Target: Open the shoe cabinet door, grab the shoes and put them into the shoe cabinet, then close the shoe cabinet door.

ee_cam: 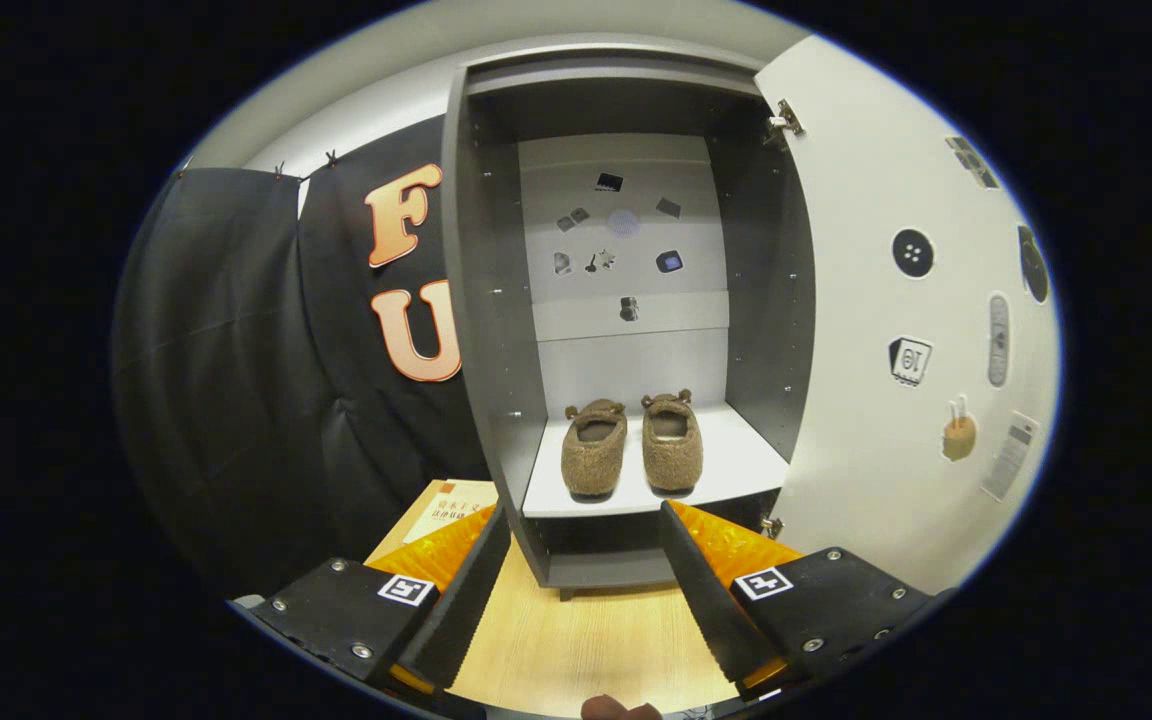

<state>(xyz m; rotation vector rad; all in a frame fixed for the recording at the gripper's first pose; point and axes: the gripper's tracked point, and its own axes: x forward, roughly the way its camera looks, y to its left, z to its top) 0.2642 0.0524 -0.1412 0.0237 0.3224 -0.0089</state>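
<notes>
Brown fuzzy shoes [632, 445], grey cabinet [481, 300]

cabinet [496, 300] open, slippers [633, 445] fill shelf [736, 465], room above

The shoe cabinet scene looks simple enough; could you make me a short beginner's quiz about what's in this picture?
1. True or false: the tall grey shoe cabinet has its white door swung open.
2. Where do the two fuzzy brown slippers sit?
A. On the pale wooden floor
B. Side by side on the cabinet's white shelf
C. Between the fingers
3. Fill in: the gripper fingers are spread ____, holding nothing.

Key: 1 true; 2 B; 3 open.
</notes>
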